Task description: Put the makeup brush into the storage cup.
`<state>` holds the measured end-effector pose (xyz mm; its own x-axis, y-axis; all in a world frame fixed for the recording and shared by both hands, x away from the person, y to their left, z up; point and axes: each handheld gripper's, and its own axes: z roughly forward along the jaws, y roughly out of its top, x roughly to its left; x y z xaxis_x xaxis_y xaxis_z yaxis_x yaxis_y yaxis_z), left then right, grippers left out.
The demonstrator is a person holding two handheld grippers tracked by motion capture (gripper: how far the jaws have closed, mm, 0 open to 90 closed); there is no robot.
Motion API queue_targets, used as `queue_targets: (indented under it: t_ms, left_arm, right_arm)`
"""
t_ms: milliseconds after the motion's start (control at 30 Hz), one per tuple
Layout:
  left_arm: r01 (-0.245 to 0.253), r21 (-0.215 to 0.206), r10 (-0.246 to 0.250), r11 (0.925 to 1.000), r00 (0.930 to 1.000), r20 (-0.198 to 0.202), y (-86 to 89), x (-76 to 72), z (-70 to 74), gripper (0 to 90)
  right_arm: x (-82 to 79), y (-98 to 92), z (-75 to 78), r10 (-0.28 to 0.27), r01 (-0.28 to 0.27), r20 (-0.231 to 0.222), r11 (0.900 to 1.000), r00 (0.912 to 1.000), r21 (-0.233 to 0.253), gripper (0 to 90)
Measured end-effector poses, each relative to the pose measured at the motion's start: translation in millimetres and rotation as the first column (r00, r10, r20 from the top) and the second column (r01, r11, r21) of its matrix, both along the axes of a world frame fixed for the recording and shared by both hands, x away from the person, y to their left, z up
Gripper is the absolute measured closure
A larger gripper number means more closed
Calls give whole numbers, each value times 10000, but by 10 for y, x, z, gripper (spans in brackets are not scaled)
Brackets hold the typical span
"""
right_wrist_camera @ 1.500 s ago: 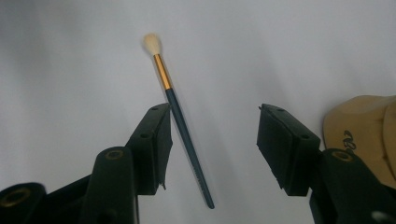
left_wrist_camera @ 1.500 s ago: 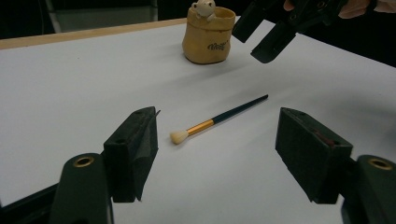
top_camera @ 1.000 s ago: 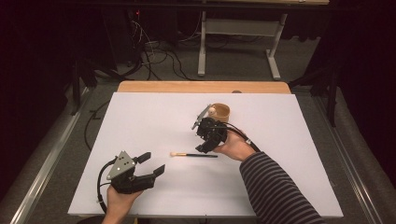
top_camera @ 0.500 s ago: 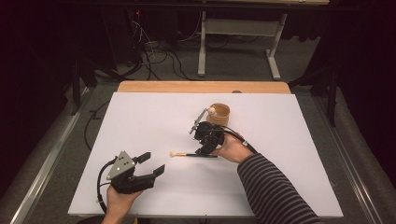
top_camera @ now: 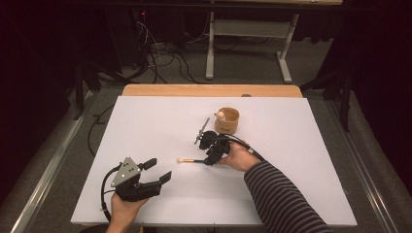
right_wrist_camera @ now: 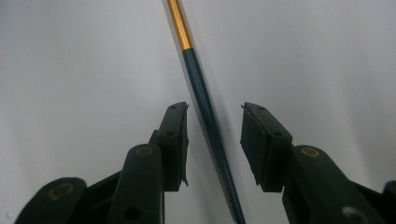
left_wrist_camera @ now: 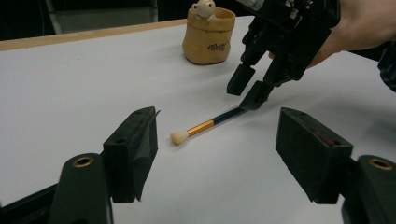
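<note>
The right gripper [right_wrist_camera: 214, 140] has its fingers [right_wrist_camera: 175, 140] parted astride the paintbrush [right_wrist_camera: 205, 116] handle, not clamping it; the left gripper [left_wrist_camera: 217, 158] gapes wide, empty.

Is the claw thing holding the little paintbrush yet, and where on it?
Not yet. The right gripper is open, its fingers either side of the paintbrush's dark handle, not pinching it. The left gripper is open, holding nothing.
</note>
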<state>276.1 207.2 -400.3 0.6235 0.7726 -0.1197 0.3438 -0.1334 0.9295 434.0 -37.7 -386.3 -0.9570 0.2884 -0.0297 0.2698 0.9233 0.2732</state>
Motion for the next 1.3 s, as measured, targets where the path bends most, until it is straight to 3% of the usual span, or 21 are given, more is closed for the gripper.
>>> queue_targets:
  t_ms: [467,767,933,1300]
  left_arm:
    - [12,11,-12,10000,10000,13,-2,-3,2,302]
    - [-4,-9,4,10000,10000,16,-1,-2,1,302]
    - [-7,-6,7,10000,10000,22,-1,-4,2,302]
    - [-4,-3,4,10000,10000,21,0,-7,2,302]
  right_arm:
    - [11,39,-76,58,-58,-61,10000,10000,-24,680]
    - [23,58,-113,65,-66,-29,9993,10000,-373,715]
    - [32,53,-122,14,-14,-7,9997,10000,-254,749]
    - [-3,51,-118,47,-47,5,9988,10000,-478,852]
